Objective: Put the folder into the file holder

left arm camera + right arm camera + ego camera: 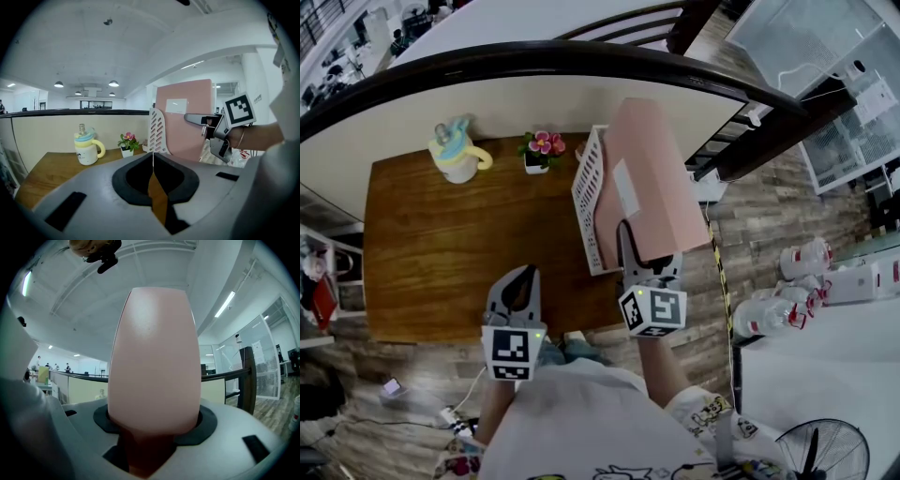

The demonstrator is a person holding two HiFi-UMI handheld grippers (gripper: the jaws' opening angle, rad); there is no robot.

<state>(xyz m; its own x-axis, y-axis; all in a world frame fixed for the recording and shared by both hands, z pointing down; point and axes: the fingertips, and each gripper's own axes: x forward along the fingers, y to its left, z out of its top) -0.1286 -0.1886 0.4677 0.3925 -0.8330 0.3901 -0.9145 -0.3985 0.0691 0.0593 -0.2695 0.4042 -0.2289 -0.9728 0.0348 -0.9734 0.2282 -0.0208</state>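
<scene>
One pink folder (649, 173) stands nearly upright at the table's right end, its broad face right beside the white slatted wall of the file holder (586, 192) and its top well above that wall. The right gripper (642, 262) has it by the near edge, jaws clamped wide across its thickness, and the right gripper view is filled with pink. No view shows whether the lower edge has entered the holder, so I judge the step in hand to be the lowering into the slot. To do it well, the folder should be kept parallel to the slatted wall and brought straight down, lower edge leading, with the clamp firm until the bottom seats. A tilt toward the wall could catch a corner on the slats or push the light holder along the wooden table (441, 253). The left gripper (521, 281) hangs low near the table's front edge, jaws together on nothing, well apart from the holder. It could brace the holder's near end if the holder starts to slide. The mug (457, 155) and flower pot (542, 150) at the far side sit clear of the path.
</scene>
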